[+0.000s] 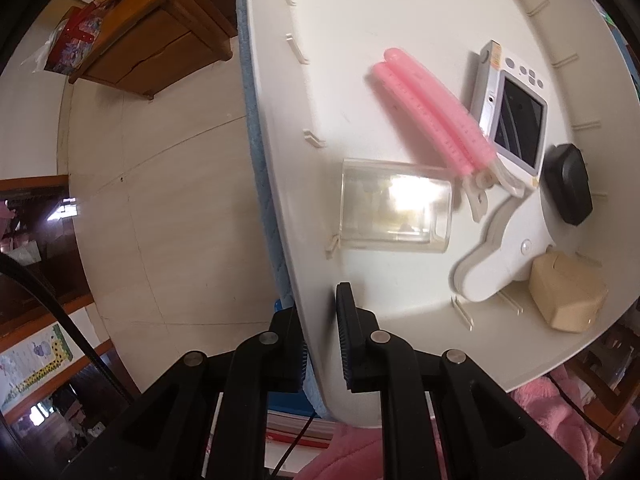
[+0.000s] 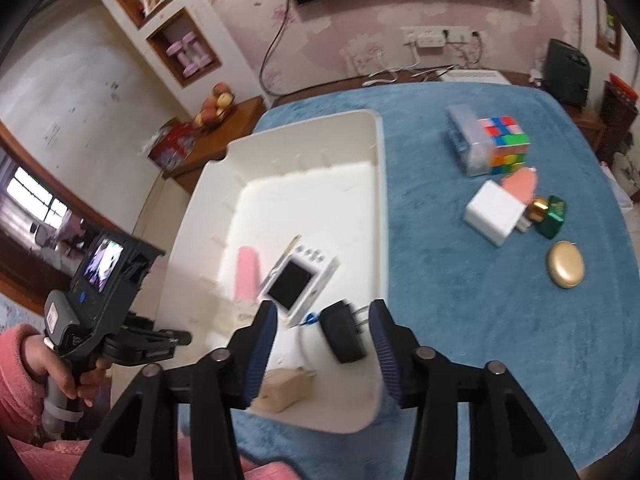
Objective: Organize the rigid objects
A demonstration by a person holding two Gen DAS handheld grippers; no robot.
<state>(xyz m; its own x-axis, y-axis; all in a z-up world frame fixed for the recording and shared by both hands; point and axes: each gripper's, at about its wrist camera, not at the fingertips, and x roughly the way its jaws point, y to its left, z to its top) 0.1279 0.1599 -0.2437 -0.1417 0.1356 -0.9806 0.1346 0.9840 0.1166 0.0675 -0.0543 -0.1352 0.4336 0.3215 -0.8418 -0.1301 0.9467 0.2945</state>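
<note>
A white tray (image 2: 312,208) sits on a blue cloth. In it lie a pink hair clip (image 1: 432,116), a small screen device (image 1: 516,120), a black plug adapter (image 2: 344,336), a clear box (image 1: 396,208), a white holder (image 1: 496,256) and a beige box (image 1: 568,292). My left gripper (image 1: 320,320) is shut on the tray's near rim, one finger outside and one inside. Low over the tray's near end, my right gripper (image 2: 323,312) stands open. The black adapter lies between its fingers, and the pads are not touching it.
On the blue cloth (image 2: 460,320) right of the tray are a colour cube (image 2: 506,146), a clear bluish case (image 2: 466,144), a white charger block (image 2: 496,212), a green bottle with gold cap (image 2: 552,212) and a gold oval compact (image 2: 566,264). A sleeved hand (image 2: 60,364) holds the left gripper.
</note>
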